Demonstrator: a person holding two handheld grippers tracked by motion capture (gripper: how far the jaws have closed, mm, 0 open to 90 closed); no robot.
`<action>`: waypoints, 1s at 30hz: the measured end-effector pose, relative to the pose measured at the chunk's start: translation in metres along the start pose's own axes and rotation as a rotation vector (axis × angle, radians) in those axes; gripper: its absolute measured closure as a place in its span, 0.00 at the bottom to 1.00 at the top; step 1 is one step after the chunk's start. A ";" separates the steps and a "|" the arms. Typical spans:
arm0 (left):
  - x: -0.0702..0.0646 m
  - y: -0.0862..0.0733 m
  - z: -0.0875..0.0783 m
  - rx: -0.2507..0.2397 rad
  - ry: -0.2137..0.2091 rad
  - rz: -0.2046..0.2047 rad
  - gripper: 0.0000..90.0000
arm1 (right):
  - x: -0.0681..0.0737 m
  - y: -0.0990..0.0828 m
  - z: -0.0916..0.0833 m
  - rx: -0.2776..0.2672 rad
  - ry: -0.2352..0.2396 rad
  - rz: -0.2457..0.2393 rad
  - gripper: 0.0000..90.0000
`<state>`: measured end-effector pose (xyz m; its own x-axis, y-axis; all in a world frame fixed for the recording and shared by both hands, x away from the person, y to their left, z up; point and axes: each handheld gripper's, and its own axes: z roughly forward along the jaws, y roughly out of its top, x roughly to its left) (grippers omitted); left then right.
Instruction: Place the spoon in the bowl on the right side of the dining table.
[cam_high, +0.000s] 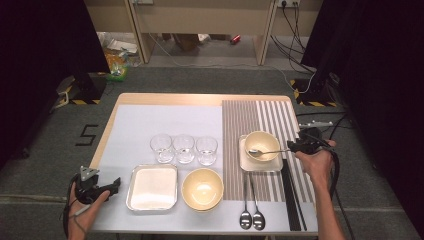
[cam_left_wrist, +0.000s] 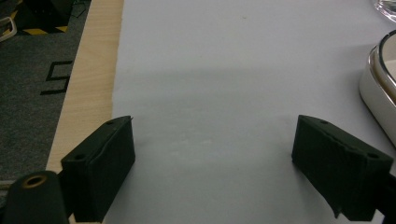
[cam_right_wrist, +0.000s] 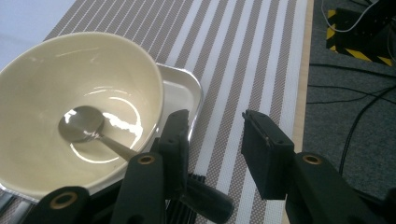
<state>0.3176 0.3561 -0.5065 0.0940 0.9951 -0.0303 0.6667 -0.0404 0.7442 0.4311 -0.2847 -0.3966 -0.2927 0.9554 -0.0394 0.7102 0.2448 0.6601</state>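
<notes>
A cream bowl (cam_high: 266, 139) (cam_right_wrist: 51, 70) stands on a small metal tray (cam_high: 246, 163) (cam_right_wrist: 181, 88) on the striped mat. A metal spoon (cam_high: 269, 151) (cam_right_wrist: 82, 123) lies in it, its handle pointing right over the rim. My right gripper (cam_high: 292, 147) (cam_right_wrist: 215, 125) hovers just past the end of that handle, open, with bare mat showing between its jaws; the handle runs behind the left jaw. My left gripper (cam_high: 115, 185) (cam_left_wrist: 215, 140) rests low at the table's near left corner, open wide over the pale mat, holding nothing.
Three clear glasses (cam_high: 183, 148) stand in a row mid-table. In front of them are a rectangular metal tray (cam_high: 152, 188) (cam_left_wrist: 379, 88) and a larger cream bowl (cam_high: 202, 188). Two spoons (cam_high: 251, 216) and black chopsticks (cam_high: 292, 196) lie on the striped mat (cam_high: 260, 115).
</notes>
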 end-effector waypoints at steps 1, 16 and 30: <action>0.000 0.000 0.000 0.000 0.000 0.000 0.14 | 0.001 -0.001 -0.002 0.003 0.004 -0.006 0.69; 0.000 0.000 0.000 0.001 0.000 0.003 0.14 | 0.009 -0.020 -0.020 -0.013 0.101 -0.051 0.69; 0.000 0.000 0.000 0.001 0.001 0.003 0.14 | 0.027 -0.033 -0.031 -0.018 0.162 -0.110 0.68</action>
<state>0.3174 0.3561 -0.5063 0.0954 0.9950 -0.0278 0.6676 -0.0432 0.7433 0.3796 -0.2722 -0.3962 -0.4682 0.8836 0.0088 0.6572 0.3416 0.6718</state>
